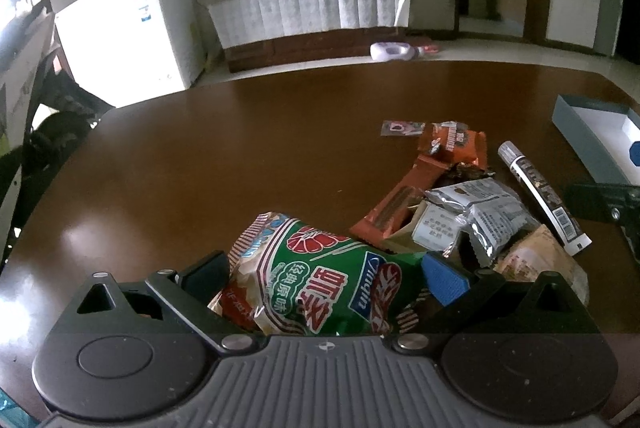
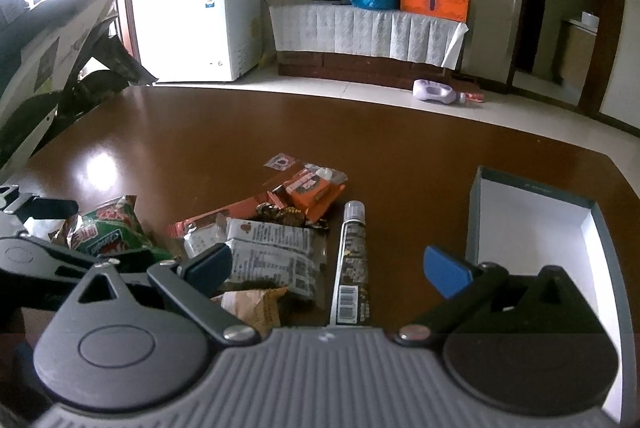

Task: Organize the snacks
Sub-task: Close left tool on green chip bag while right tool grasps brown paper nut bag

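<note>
Left wrist view: your left gripper [image 1: 326,274] has its jaws clamped on the green bag [image 1: 320,288], which sits at the near edge of the snack pile [image 1: 452,199] on the brown table [image 1: 200,167].

Right wrist view: your right gripper [image 2: 328,268] hangs with jaws spread wide and nothing between them, over the tube [image 2: 352,260], with the box [image 2: 536,224] just to its right.
</note>
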The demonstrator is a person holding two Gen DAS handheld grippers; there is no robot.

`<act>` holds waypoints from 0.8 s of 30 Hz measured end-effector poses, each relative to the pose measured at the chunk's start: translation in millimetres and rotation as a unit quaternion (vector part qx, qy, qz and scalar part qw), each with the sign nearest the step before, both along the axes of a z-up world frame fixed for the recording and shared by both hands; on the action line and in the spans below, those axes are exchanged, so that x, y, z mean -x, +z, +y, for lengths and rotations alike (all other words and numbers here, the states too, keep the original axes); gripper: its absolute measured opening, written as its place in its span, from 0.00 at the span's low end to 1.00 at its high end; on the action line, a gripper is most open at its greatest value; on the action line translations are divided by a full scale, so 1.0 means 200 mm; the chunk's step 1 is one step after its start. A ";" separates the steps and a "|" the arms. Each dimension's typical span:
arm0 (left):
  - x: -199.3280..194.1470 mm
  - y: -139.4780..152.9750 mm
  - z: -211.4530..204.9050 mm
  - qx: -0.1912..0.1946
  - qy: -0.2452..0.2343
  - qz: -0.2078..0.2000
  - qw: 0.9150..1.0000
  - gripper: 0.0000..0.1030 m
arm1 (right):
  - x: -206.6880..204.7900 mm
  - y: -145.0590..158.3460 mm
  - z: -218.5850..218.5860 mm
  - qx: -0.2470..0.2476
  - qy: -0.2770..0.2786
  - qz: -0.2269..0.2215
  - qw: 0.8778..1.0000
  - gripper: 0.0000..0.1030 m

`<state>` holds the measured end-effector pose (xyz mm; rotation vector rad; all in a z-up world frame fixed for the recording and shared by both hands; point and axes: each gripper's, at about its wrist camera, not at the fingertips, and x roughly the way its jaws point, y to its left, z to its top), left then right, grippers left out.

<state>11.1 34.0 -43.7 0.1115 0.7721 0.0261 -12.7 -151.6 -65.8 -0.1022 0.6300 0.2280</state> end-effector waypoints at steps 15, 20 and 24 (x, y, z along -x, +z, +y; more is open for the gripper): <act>0.06 0.03 -0.06 -0.024 -0.004 -0.007 1.000 1.00 | 0.03 -0.07 -0.01 0.005 0.021 0.021 1.000 1.00; 0.08 0.04 -0.06 -0.026 -0.002 -0.013 1.000 1.00 | 0.05 -0.09 -0.01 0.012 0.030 0.026 0.999 1.00; 0.11 0.04 -0.06 -0.028 -0.006 -0.014 0.999 1.00 | 0.07 -0.09 0.01 0.014 0.039 0.026 0.999 1.00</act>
